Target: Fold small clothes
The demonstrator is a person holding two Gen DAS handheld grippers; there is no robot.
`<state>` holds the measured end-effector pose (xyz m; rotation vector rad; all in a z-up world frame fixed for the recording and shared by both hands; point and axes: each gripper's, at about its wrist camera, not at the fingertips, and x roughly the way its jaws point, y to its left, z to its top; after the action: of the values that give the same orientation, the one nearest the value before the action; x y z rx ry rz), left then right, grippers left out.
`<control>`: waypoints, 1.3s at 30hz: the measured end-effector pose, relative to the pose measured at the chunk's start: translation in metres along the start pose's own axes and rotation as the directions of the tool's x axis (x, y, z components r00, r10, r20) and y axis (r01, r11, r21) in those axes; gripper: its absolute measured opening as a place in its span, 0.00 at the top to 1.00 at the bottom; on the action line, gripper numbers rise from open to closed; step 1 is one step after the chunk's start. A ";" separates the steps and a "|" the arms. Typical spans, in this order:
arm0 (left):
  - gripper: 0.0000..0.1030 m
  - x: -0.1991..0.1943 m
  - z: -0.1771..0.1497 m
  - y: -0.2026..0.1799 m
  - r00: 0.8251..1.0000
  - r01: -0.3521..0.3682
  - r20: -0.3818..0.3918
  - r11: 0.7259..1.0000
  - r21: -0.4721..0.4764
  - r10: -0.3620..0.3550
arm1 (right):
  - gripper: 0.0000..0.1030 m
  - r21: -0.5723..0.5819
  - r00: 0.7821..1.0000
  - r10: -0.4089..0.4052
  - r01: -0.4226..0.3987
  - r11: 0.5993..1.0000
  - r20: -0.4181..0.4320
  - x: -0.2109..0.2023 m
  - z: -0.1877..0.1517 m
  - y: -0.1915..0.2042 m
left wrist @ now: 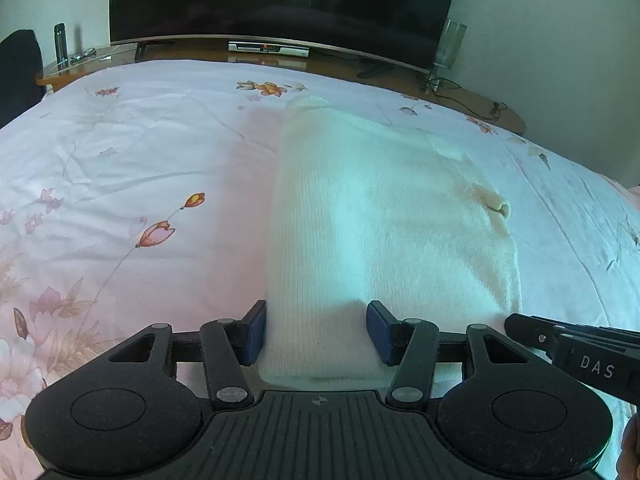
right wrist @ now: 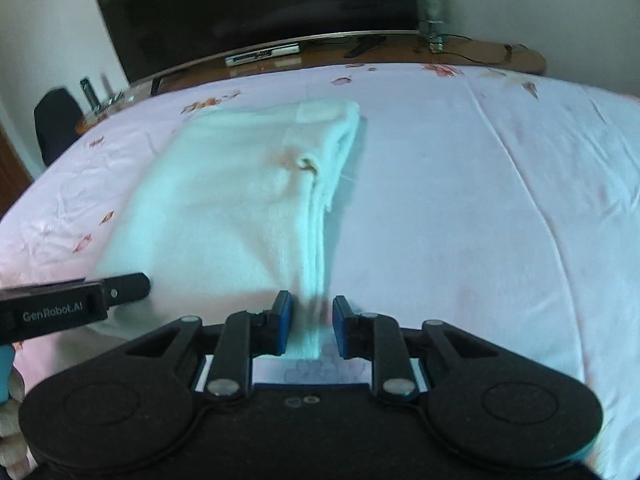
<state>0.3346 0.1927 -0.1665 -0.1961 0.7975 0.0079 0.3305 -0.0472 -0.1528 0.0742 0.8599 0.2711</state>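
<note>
A white knit garment (left wrist: 380, 216) lies folded lengthwise on the bed, running away from me; it also shows in the right wrist view (right wrist: 240, 200). My left gripper (left wrist: 316, 332) is open, its blue pads straddling the garment's near left fold. My right gripper (right wrist: 310, 324) is partly open, its pads standing either side of the garment's near right edge, not clamped. The right gripper's body shows at the right of the left wrist view (left wrist: 576, 352), and the left gripper's body at the left of the right wrist view (right wrist: 72, 300).
The bed cover (left wrist: 120, 168) is pale pink with flower prints. Behind the bed stands a wooden TV bench (left wrist: 280, 58) with a large dark television (left wrist: 280, 0), a set-top box, a glass vase (left wrist: 452, 44) and cables. A dark chair (left wrist: 18, 68) is far left.
</note>
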 end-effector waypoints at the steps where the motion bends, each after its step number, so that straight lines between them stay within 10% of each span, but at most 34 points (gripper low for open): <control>1: 0.49 0.000 0.000 0.000 1.000 0.000 -0.001 1.000 0.001 0.000 | 0.79 0.007 1.000 0.000 0.000 1.000 0.000 0.000 0.000 -0.001; 11: 0.47 -0.041 0.011 -0.005 1.000 -0.029 0.000 0.999 0.020 0.029 | 0.68 0.057 0.999 0.008 -0.010 0.998 0.036 -0.040 0.001 0.004; 14: 0.18 -0.071 0.015 -0.006 0.999 -0.030 0.041 0.999 0.044 0.028 | 0.57 0.084 0.997 -0.005 -0.001 0.996 0.074 -0.071 -0.007 0.000; 21: 0.02 -0.137 0.013 -0.009 0.995 -0.003 0.097 0.994 0.112 -0.008 | 0.34 0.153 0.986 -0.073 0.050 0.987 0.150 -0.145 -0.036 -0.008; 39: 0.00 -0.267 -0.023 -0.041 0.980 -0.087 0.186 0.994 0.069 0.073 | 0.06 0.009 0.964 -0.068 0.068 0.998 0.256 -0.257 -0.051 0.028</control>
<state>0.1348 0.1663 0.0147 -0.0888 0.6208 0.0707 0.1268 -0.0911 0.0083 0.0781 0.6042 0.1920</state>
